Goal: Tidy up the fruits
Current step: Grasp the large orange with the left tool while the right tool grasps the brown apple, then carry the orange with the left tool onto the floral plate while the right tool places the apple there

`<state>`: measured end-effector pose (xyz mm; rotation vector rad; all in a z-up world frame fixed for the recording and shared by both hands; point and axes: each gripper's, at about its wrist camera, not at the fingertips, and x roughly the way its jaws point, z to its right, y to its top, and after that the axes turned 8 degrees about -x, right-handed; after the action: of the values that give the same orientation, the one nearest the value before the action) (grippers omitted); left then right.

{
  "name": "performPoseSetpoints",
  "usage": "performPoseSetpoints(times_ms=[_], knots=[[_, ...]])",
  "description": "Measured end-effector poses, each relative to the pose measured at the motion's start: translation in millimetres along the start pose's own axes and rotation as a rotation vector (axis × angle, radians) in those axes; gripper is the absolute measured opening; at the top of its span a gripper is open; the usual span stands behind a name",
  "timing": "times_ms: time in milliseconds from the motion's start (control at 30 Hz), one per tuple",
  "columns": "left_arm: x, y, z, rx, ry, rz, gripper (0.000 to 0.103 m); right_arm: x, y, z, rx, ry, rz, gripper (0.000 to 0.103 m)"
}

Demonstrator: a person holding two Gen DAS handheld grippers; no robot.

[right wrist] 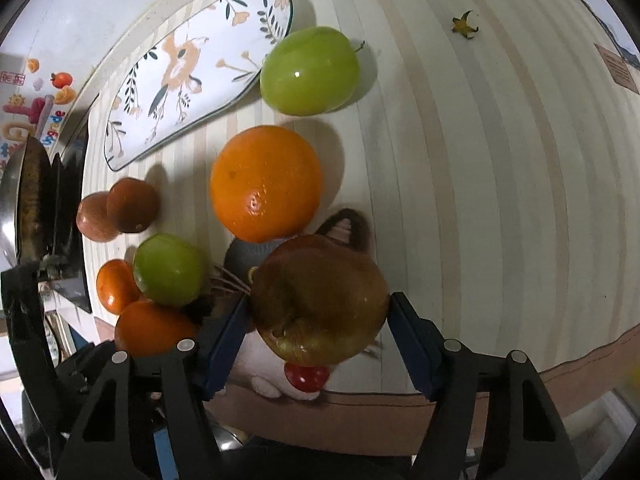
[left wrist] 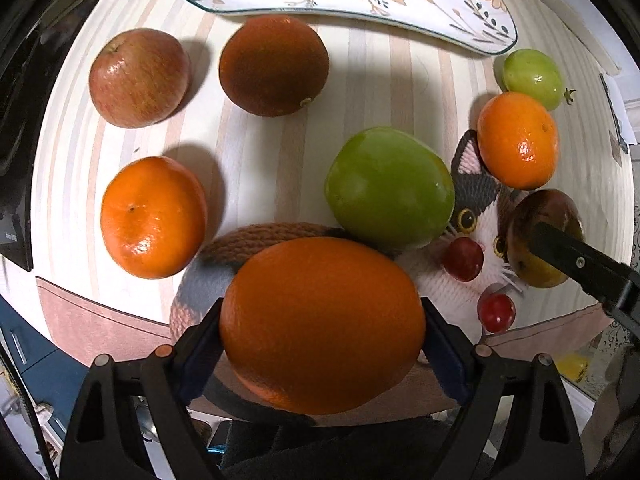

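Fruits scattered on striped surface [left wrist: 280,152]; floral plate [left wrist: 460,4] at 12 o'clock in left wrist view, bare. Left to right in that view: red apple [left wrist: 139,77] at 10, mandarin [left wrist: 153,217] at 9, dark orange [left wrist: 274,65] at 11, green apple [left wrist: 389,188] centre on cat-face knit mat [left wrist: 476,200], two cherries [left wrist: 464,259], small mandarin [left wrist: 517,140] and green fruit [left wrist: 532,78] at 2. Left gripper [left wrist: 322,326] clamped on big orange [left wrist: 322,326] at 6, pads on both sides. Right gripper [right wrist: 320,300] closed around brownish-red apple [right wrist: 320,300], looks bruised, hard to tell under glare; both pads seem in contact. Step in hand: carry both fruits to plate. Keep squeeze steady, lift clear of green apple and cherries, approach plate low, set orange near the far rim so it won't roll, release only once resting.
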<state>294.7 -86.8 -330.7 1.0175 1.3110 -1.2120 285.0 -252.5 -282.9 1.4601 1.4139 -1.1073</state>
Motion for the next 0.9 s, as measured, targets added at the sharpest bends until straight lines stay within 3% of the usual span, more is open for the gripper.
performPoseSetpoints(times_ms=[267,533,733,900], knots=[[-38,1,8,0.038,-0.017,0.063,0.089,-5,-1,-9,-0.046,-0.027,0.021,0.072],[-104,11,9,0.067,-0.094,0.141,0.089,-52,5,-26,-0.081,0.033,0.105,0.072],[-156,62,1,0.049,-0.179,0.213,0.089,-87,45,-41,-0.104,0.087,0.186,0.072],[-158,131,-2,0.024,-0.158,0.238,0.089,-80,100,-54,-0.130,0.087,0.205,0.072]])
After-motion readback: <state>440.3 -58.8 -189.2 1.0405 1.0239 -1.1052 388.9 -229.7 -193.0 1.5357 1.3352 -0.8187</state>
